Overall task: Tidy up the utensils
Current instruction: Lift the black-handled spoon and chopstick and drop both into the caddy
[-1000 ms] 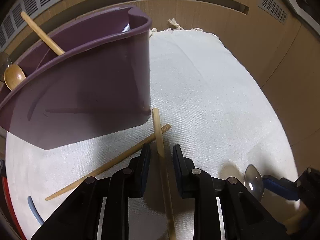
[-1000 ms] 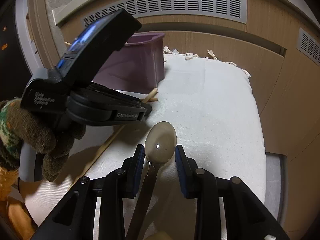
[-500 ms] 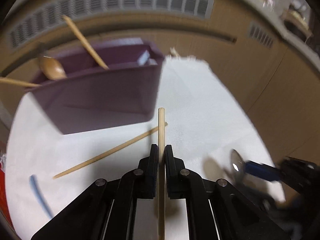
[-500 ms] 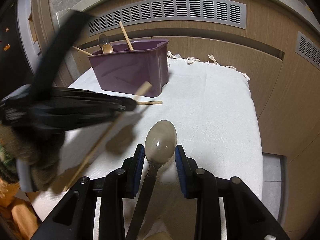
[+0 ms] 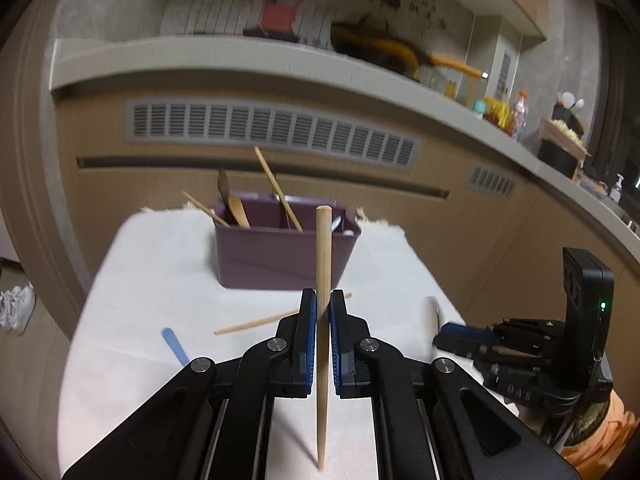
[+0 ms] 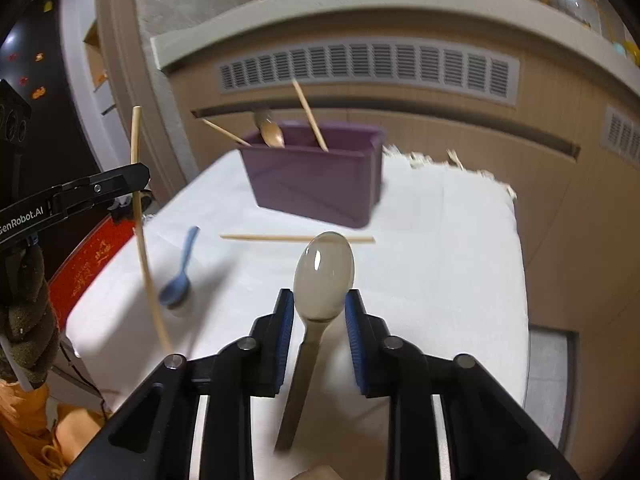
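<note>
White cloth (image 5: 152, 280): loose chopstick (image 5: 256, 323) before purple bin (image 5: 280, 256); blue spoon (image 6: 178, 276) leftward.

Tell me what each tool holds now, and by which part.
Left tool: a wooden chopstick, gripped mid-shaft. Right tool: a metal spoon, gripped at the bowl's base.

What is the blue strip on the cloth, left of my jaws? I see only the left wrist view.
Observer: It is a blue spoon. The right wrist view shows its bowl, which lies on the white cloth.
Operator: What does the other gripper carry?
Observer: The right gripper has its jaws closed on a metal spoon, at the lower part of the bowl.
Operator: How does my chopstick stand?
Observer: Seen from the side, the chopstick in the left gripper is nearly upright, left of the purple bin.
</note>
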`<state>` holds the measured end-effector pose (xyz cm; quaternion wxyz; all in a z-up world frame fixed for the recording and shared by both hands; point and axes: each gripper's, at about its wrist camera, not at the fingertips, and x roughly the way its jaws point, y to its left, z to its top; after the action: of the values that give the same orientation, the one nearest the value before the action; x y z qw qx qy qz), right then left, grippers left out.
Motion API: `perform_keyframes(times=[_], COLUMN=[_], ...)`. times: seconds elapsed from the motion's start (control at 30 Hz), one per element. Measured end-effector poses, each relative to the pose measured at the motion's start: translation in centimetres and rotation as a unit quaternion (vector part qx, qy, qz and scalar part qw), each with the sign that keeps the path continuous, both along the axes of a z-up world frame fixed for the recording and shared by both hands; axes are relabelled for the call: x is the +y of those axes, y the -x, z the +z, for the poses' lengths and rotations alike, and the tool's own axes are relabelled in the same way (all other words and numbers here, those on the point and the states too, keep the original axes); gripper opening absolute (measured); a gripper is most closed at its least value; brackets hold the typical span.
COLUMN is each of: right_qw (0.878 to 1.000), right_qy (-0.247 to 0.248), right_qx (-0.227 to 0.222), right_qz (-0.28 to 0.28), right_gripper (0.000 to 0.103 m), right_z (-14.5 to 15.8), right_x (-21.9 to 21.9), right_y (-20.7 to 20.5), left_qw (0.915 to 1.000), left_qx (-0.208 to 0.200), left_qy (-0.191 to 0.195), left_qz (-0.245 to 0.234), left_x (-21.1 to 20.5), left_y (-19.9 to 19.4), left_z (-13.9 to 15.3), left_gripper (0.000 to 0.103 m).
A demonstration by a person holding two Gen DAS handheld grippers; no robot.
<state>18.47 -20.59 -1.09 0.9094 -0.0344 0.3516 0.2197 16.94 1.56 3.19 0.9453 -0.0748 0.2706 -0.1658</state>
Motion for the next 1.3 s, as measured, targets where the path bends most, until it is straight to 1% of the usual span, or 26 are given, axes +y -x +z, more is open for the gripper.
perform_keyframes(times=[0.07,0.17,0.23,0.3,0.37,0.4,0.43,0.53,0.6,0.7,0.73,0.77,0.8,0.83,0.87,0.97,1.07,1.2,1.3], right_qw=[1.0,0.999,0.999,0.999,0.998,0.998,0.997,0.995,0.993,0.991,0.99,0.989,0.988,0.989,0.989,0.99,0.994,0.998,1.0], right_qy=[0.004,0.022,0.032,0.044,0.057,0.065,0.071,0.091,0.098,0.104,0.107,0.11,0.109,0.107,0.108,0.096,0.075,0.037,0.002], right_qx=[-0.016,-0.028,-0.02,-0.007,0.011,0.02,0.024,0.049,0.062,0.079,0.086,0.096,0.105,0.102,0.104,0.098,0.079,0.042,-0.002], right_qz=[0.008,0.015,0.019,0.019,0.021,0.019,0.014,0.009,0.001,-0.013,-0.017,-0.022,-0.022,-0.021,-0.017,-0.002,0.011,0.018,0.022], right_gripper=[0.006,0.006,0.008,0.018,0.049,0.055,0.059,0.059,0.059,0.056,0.052,0.045,0.04,0.032,0.03,0.03,0.03,0.03,0.03], right_z=[1.0,1.3,0.8,-0.2,-1.6,-2.6,-3.4,-5.9,-7.1,-8.6,-9.1,-9.6,-9.8,-9.7,-9.6,-8.5,-6.4,-2.5,1.6], right_x=[0.7,1.4,1.5,1.6,1.7,1.8,2.0,3.0,3.7,4.5,4.7,4.8,4.7,4.6,4.6,4.3,3.8,2.8,2.0], right_y=[0.7,1.0,0.5,-0.1,-1.2,-1.9,-2.5,-4.9,-6.4,-8.3,-8.9,-9.4,-9.6,-9.4,-9.2,-7.7,-5.4,-3.0,-1.5], left_qw=[0.9999,0.9996,0.9995,0.9993,0.9991,0.999,0.9989,0.9988,0.9988,0.999,0.999,0.999,0.9991,0.9991,0.9991,0.9993,0.9994,0.9995,0.9992], left_qx=[-0.012,-0.024,-0.028,-0.03,-0.03,-0.03,-0.03,-0.032,-0.032,-0.029,-0.029,-0.028,-0.026,-0.024,-0.023,-0.018,-0.017,-0.018,-0.032], left_qy=[0.005,0.011,0.015,0.017,0.019,0.021,0.024,0.027,0.026,0.027,0.026,0.026,0.027,0.027,0.026,0.023,0.021,0.019,0.02], left_qz=[0.001,0.002,0.007,0.016,0.022,0.025,0.026,0.027,0.026,0.022,0.022,0.022,0.022,0.022,0.022,0.022,0.019,0.017,0.015], left_x=[0.7,1.2,1.7,2.1,2.7,2.9,3.1,3.5,3.6,3.8,3.8,3.8,3.9,3.9,3.9,3.8,3.5,3.0,2.6], left_y=[1.1,1.8,2.2,2.4,2.5,2.5,2.5,2.5,2.5,2.6,2.6,2.7,2.7,2.7,2.7,2.7,3.1,3.3,3.4], left_z=[0.9,1.4,1.6,1.5,1.4,1.4,1.3,1.1,0.9,0.7,0.6,0.6,0.6,0.5,0.4,0.2,0.3,0.8,2.3], left_gripper=[0.007,0.007,0.007,0.007,0.007,0.007,0.007,0.007,0.007,0.007,0.007,0.007,0.007,0.007,0.007,0.007,0.007,0.007,0.007])
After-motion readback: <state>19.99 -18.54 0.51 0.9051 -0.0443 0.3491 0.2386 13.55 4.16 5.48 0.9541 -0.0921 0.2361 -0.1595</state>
